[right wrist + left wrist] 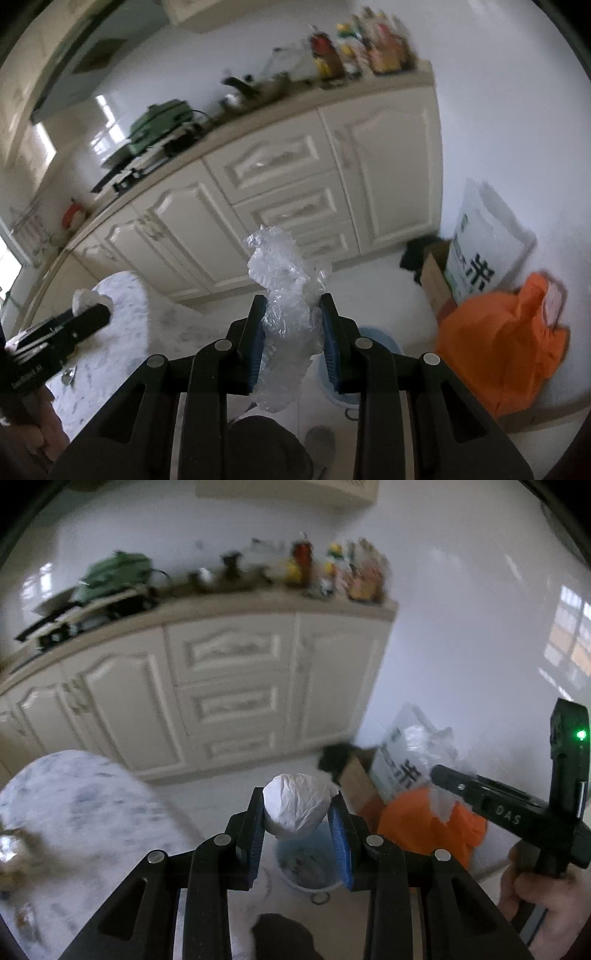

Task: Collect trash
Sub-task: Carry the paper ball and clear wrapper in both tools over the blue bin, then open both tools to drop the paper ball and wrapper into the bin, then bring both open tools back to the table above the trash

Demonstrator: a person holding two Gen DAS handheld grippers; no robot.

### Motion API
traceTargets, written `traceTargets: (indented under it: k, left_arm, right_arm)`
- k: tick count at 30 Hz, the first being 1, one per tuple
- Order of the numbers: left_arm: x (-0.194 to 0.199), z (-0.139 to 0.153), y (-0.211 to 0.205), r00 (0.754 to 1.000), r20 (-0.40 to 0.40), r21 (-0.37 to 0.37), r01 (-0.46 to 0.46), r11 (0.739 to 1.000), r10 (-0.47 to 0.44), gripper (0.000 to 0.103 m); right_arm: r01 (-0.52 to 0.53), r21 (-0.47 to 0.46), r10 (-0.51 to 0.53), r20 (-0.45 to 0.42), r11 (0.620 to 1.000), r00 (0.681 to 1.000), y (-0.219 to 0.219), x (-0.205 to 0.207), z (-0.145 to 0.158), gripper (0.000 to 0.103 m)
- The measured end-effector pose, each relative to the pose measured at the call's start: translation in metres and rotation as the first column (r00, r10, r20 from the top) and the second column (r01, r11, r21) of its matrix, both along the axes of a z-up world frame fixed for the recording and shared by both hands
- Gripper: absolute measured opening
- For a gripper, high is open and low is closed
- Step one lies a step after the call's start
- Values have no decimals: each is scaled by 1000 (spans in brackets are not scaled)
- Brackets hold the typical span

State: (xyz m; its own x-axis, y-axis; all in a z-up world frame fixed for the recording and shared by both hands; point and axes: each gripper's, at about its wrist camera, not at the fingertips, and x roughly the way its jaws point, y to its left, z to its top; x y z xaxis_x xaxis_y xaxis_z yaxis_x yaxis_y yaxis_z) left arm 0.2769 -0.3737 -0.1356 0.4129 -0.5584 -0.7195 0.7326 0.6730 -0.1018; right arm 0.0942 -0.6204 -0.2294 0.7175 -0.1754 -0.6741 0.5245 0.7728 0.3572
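Note:
My left gripper (297, 797) is shut on a crumpled white paper ball (295, 806), its blue pads pressing both sides. Under it on the floor stands a light blue bin (308, 866). My right gripper (292, 299) is shut on a crumpled wad of clear plastic wrap (282, 306), which sticks out above and below the fingers. The blue bin (384, 341) shows just past its right finger. Each gripper also appears in the other view: the right gripper (441, 774) at the right edge, the left gripper (101, 314) at the far left with the paper ball (85, 297).
A round marble table (74, 812) stands to the left. Cream kitchen cabinets (221, 686) with a cluttered counter run behind. By the wall to the right sit an orange bag (509, 343), a white printed sack (480, 254) and a cardboard box (436, 284). A shoe (321, 443) is below.

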Motion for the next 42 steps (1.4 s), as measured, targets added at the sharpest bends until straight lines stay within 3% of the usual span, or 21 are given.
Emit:
traceTargets:
  k: [10,18,19,20,21,22,23,26,28,35,42]
  left_arm:
    - [74,-74,-113,985,-158,143,87,986,-64,29]
    - [126,-119,-190,963,-256,178,132,975,-84,35]
    - [130,-124,-196,961,-265,184,131,974,-80,41]
    - [138,-128,-200,963,-261,195,121,973,-68,55]
    - [143,-132,-204,965,-258,205,110,973,-55,63]
    - [148,-136,-209,965,-257,206,102,973,-47,76]
    - [152,-137,-212,968,-250,213,89,973,-34,83]
    - [150,-138,-214,974,-225,233,72,970,-19,96]
    - [144,-133,-212,980,-199,240,68,968,-19,98]
    - [104,-109,-182,992,-125,223,36,974,-8,100]
    - [72,-70,-136,996,-94,158,25,987,-10,101]
  right_arm:
    - [57,128,-48,-75,990,996,-55,35,-75,28]
    - [67,198,-39,-141,978,989,-81,59,-130,32]
    - [68,206,-38,-148,976,988,-83,61,-135,35]
    - [73,213,-40,-158,974,987,-86,63,-140,38]
    - [81,218,-45,-162,973,986,-88,63,-145,42]
    - [90,225,-52,-166,970,985,-91,63,-148,54]
    - [98,232,-59,-168,968,984,-93,62,-151,70]
    - [126,235,-89,-162,964,983,-96,55,-151,88]
    - [149,233,-114,-156,961,981,-96,50,-149,102]
    - [175,242,-142,-148,954,979,-85,36,-134,103]
    - [157,209,-134,-120,965,984,-62,28,-103,103]
